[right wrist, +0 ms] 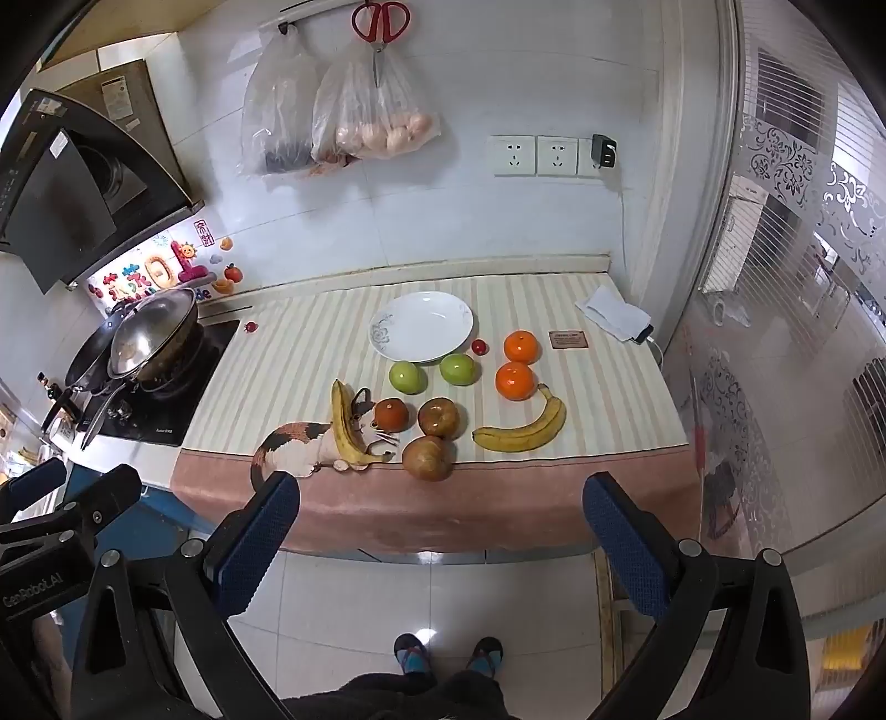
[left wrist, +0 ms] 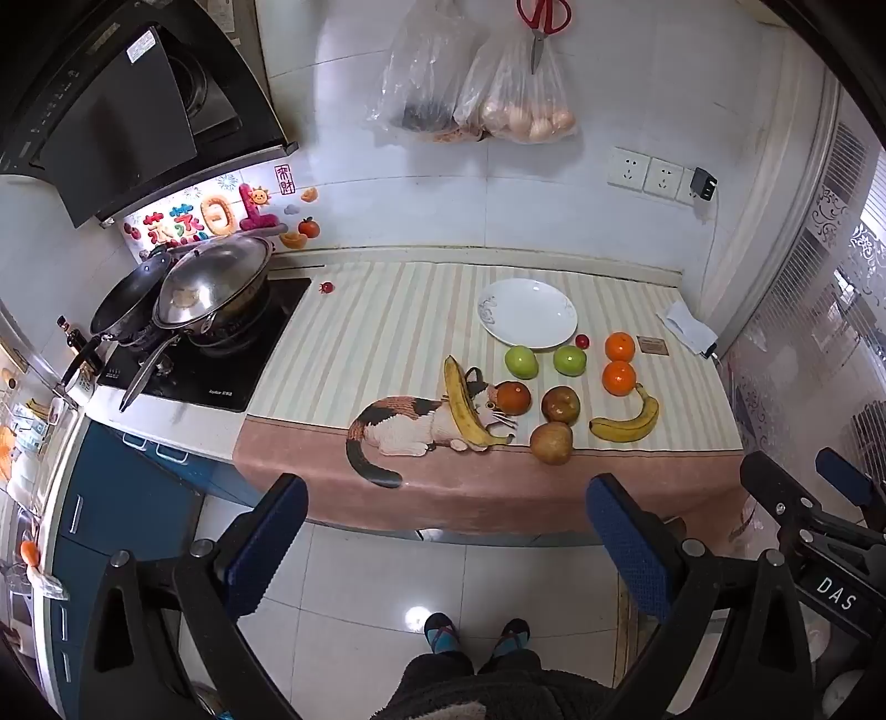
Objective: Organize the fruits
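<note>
A white plate (left wrist: 527, 313) (right wrist: 422, 327) lies empty at the back of a striped cat-print cloth (left wrist: 376, 332) (right wrist: 293, 360). In front of it lie two green apples (left wrist: 521, 361) (right wrist: 407, 376), two oranges (left wrist: 619, 347) (right wrist: 521, 346), two bananas (left wrist: 628, 421) (right wrist: 523, 429), three reddish-brown apples (left wrist: 560, 404) (right wrist: 438, 417) and a small red cherry tomato (left wrist: 582, 341) (right wrist: 479, 346). My left gripper (left wrist: 446, 540) and right gripper (right wrist: 440, 537) are both open and empty, held back from the counter's front edge above the floor.
A stove with two lidded pans (left wrist: 210, 288) (right wrist: 149, 332) stands to the left. Another small tomato (left wrist: 326, 287) (right wrist: 251, 327) lies near it. A folded cloth (left wrist: 689, 327) (right wrist: 612, 313) and a brown card (right wrist: 567, 339) lie at the right. Bags and scissors (right wrist: 381, 22) hang on the wall.
</note>
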`<act>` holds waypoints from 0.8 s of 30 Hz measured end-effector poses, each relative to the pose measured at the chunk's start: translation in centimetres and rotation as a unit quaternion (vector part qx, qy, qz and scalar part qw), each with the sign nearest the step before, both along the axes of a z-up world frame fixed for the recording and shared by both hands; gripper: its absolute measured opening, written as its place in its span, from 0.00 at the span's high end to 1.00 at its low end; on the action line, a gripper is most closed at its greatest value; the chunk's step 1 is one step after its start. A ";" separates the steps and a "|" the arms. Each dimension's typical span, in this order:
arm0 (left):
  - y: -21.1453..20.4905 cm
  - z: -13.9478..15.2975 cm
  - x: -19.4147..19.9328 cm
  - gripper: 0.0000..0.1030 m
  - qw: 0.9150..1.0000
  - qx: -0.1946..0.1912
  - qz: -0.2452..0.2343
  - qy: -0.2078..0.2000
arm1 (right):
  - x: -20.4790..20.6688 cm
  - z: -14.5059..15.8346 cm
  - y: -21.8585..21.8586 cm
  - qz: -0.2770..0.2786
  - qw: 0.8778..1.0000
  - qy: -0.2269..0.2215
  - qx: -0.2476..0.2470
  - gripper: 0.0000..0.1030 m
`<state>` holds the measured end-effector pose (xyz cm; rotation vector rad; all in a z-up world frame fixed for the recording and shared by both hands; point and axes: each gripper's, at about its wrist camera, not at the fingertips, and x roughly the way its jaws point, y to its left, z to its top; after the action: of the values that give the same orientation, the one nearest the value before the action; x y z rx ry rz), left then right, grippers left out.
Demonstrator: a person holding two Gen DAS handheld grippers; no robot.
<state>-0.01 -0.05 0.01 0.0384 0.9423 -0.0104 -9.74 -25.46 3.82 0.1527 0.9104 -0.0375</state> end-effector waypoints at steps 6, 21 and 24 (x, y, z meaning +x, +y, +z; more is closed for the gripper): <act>0.0 0.0 0.0 0.00 1.000 -0.004 -0.001 0.002 | -0.1 0.1 0.2 -0.002 1.000 0.002 -0.010 0.00; 0.1 0.0 0.1 0.00 1.000 0.000 0.000 0.001 | -0.2 0.6 0.6 -0.001 1.000 -0.002 -0.007 0.00; 0.1 0.0 0.1 0.00 1.000 -0.001 0.000 0.002 | 0.0 0.7 0.7 -0.001 1.000 -0.002 -0.006 0.00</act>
<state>0.08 0.04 0.00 0.0374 0.9458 -0.0113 -9.75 -24.76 4.47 0.1426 0.9055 -0.0452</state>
